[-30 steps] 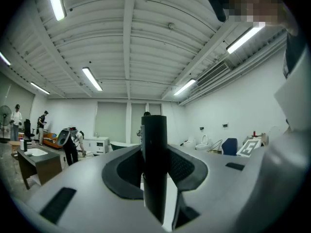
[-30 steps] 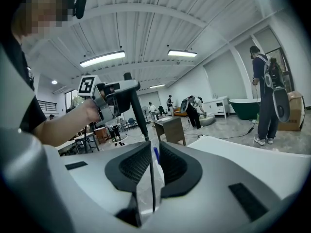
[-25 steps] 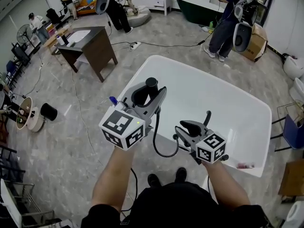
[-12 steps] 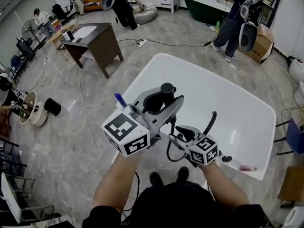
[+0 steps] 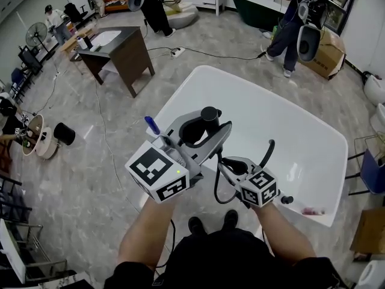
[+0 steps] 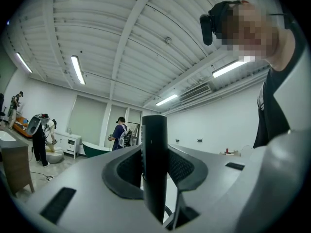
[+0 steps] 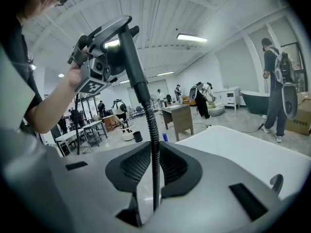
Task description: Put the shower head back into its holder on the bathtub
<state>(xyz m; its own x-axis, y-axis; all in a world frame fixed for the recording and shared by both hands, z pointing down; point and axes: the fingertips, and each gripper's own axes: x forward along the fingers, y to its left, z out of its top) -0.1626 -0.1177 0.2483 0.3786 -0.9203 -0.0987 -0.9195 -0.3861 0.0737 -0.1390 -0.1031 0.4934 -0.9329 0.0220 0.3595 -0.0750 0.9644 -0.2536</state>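
The white bathtub [image 5: 283, 116] lies straight ahead of me. My left gripper [image 5: 207, 132] is shut on the black handle of the shower head [image 5: 210, 114], held upright above the tub's near left rim; the handle [image 6: 154, 149] fills the gap between its pads. The ribbed black hose [image 5: 218, 188] hangs from it in a loop. My right gripper [image 5: 228, 162], just below and to the right, has just been closing and is shut on the hose [image 7: 151, 130]. A black curved fitting [image 5: 265, 152] stands on the near rim beside the right gripper.
A black knob [image 5: 287, 200] and a small red item [image 5: 310, 211] sit on the tub's near right rim. A dark wooden table [image 5: 123, 50] stands to the left. Several people work at the back, near a green tub [image 5: 255, 8] and a cardboard box [image 5: 328, 58].
The left gripper has carried the shower head up and to the right. The right gripper has moved left and down and closed on the hose.
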